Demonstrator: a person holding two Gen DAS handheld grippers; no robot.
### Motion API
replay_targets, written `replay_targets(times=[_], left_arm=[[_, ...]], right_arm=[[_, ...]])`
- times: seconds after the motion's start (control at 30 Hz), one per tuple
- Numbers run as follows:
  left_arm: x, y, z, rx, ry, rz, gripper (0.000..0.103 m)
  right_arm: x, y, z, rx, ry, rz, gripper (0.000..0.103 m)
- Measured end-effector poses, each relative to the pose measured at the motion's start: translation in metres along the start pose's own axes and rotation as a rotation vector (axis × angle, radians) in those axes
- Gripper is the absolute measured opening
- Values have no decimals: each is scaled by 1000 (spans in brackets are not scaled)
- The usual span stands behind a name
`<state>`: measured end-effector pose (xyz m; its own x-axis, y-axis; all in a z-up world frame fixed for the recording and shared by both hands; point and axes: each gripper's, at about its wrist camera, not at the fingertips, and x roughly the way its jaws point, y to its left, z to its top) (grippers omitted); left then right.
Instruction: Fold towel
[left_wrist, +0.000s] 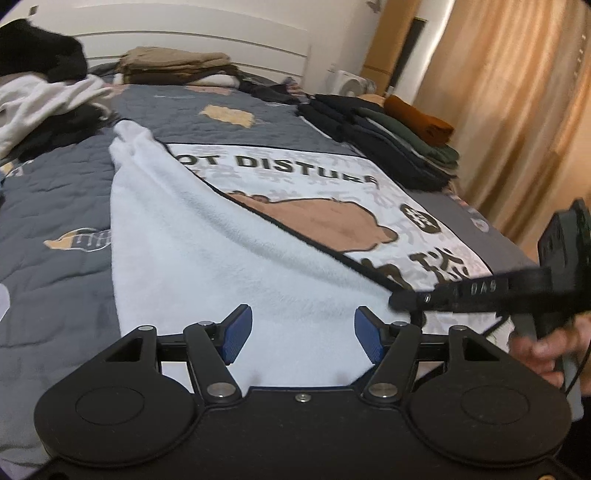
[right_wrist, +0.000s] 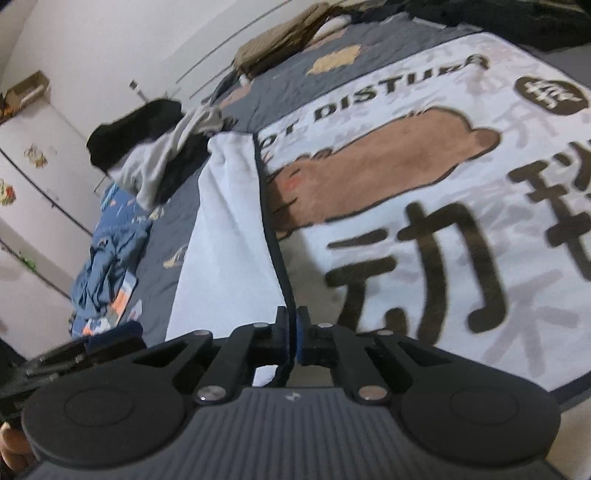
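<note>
Bed (left_wrist: 55, 184) holds towel (left_wrist: 207, 240); right fingers (right_wrist: 282, 328) clamp its hem, left fingers (left_wrist: 236, 334) spread above

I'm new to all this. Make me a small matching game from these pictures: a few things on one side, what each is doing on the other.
Things:
1. left claw
2. right claw
3. towel
4. folded clothes

States:
a. shut on the towel's dark edge
b. stacked at the bed's far side
c. open, holding nothing
d. partly folded over, plain back showing

Pairs: 1-c, 2-a, 3-d, 4-b
</note>
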<state>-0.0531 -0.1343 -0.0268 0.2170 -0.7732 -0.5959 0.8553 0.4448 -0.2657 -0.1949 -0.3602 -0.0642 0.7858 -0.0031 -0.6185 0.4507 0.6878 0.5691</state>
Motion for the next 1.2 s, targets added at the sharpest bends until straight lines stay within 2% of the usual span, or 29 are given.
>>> replay_targets(times=[0.33,0.87,1.03,1.2], left_arm=[[7,-22,1,48,7,-43,64],[50,-92,2,191,61,-169,65],[61,-107,4,197,46,-177,65],[78,-118,6,192,69,-196,65]], right_arm=[[-54,-41,22,89,-118,-44,3],[-125,-122,49,228,-269,-177,3],[-151,-149,61,258,-323,-219,3],[-176,-181,67,296,-355,-274,3]])
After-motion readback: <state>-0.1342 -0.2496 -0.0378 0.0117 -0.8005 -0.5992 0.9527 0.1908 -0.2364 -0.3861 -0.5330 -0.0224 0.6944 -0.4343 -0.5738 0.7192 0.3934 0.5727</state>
